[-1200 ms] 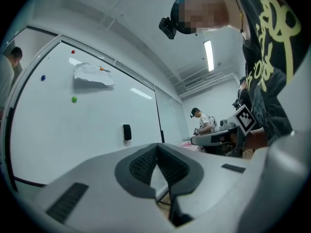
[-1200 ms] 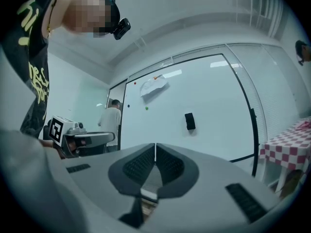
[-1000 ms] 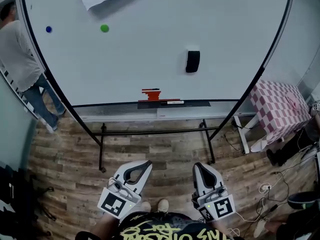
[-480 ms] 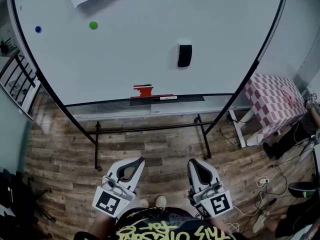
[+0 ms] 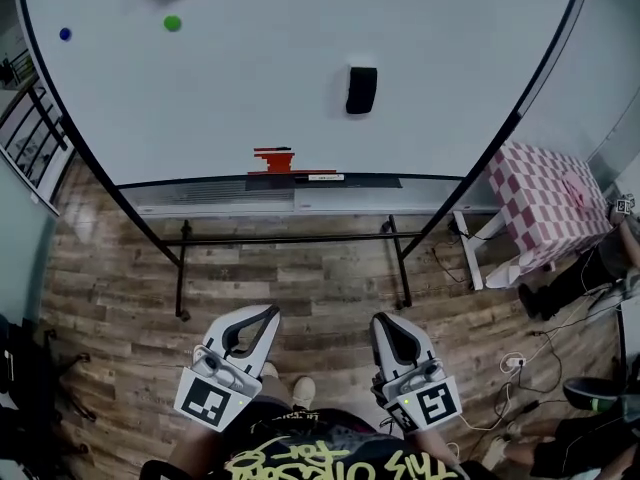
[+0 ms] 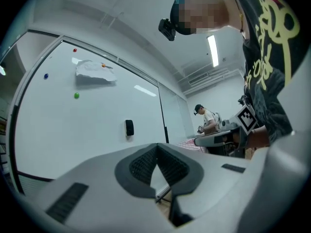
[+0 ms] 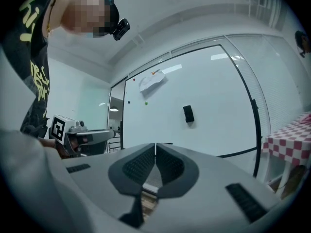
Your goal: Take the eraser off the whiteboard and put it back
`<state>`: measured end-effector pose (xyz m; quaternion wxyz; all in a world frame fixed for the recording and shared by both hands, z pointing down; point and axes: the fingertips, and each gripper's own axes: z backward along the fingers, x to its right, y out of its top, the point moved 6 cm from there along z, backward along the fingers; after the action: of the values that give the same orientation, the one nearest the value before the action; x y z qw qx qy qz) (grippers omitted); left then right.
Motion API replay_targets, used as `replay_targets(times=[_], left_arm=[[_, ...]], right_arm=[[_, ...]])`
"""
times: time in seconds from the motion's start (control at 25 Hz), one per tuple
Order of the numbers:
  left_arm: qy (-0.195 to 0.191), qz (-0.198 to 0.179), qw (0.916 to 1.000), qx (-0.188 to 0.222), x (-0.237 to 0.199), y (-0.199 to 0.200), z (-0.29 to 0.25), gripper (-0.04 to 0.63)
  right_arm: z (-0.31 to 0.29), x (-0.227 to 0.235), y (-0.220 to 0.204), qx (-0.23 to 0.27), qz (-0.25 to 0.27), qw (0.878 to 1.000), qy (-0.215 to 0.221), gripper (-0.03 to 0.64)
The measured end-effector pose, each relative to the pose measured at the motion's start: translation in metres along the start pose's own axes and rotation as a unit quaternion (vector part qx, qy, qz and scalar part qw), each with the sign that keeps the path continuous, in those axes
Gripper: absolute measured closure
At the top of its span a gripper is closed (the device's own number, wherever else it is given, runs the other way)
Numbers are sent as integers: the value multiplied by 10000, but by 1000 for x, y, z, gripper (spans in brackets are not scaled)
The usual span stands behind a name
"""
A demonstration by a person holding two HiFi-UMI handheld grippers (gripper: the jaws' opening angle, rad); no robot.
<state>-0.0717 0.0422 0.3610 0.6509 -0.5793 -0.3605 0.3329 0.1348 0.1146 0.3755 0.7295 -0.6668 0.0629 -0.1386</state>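
Head view puts the black eraser (image 5: 361,89) high on the whiteboard (image 5: 250,98), well apart from both tools. The left hand-held gripper (image 5: 268,313) and right hand-held gripper (image 5: 382,321) are closed and empty. The eraser is probably light, rigid and magnet-held, so pinch its long sides.

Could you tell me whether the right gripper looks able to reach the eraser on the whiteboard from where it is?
Probably not yet: the right gripper hangs shut well short of the eraser, which sits up on the whiteboard. Nothing stands between them but wooden floor, so stepping closer should do.
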Motion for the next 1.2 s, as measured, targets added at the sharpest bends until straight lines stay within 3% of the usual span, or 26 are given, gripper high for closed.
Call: replay_targets(times=[0.52,1.2], left_arm=[[53,-123,9999,11,-5,3,-15,589],[-66,-107,9999,104,-71,-6,-74,589]], right_arm=[[-16,10,7,171,-66,9997,145,606],[-90,44,13,280,93,9996,-16,606]])
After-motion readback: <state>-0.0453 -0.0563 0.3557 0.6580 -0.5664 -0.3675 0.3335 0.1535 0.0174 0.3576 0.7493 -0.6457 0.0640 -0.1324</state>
